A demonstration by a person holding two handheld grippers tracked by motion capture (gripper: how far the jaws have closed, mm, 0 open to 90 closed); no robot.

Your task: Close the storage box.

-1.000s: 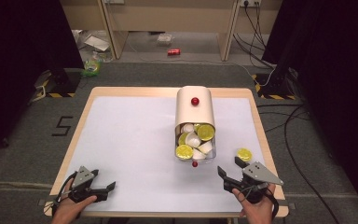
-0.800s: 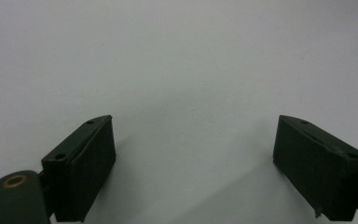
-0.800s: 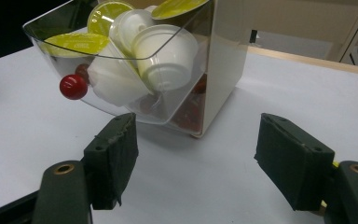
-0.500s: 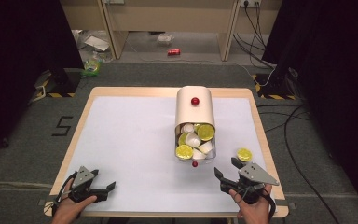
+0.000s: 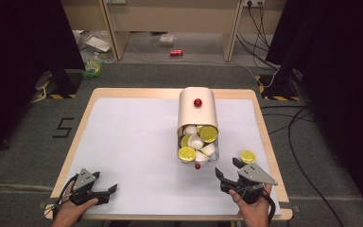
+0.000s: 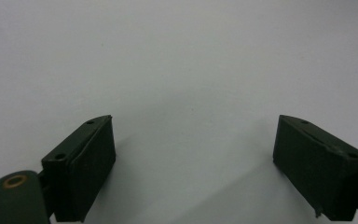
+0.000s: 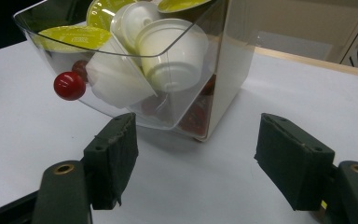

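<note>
A cream capsule dispenser stands right of the table's middle, its clear drawer pulled out toward me. The drawer holds several yellow-lidded and white capsules and has a red knob on its front. One loose yellow capsule lies on the table to the drawer's right. My right gripper is open just in front of the drawer's right corner, with nothing between its jaws. Held low at the front left corner, my left gripper is open above the bare white tabletop.
The white table surface has a wooden rim. A second red knob sits on top of the dispenser. Cables run over the floor to the right, and a red can lies on the floor beyond the table.
My right gripper has edged slightly left toward the drawer's front. The left gripper, the drawer and the capsules have stayed where they were.
</note>
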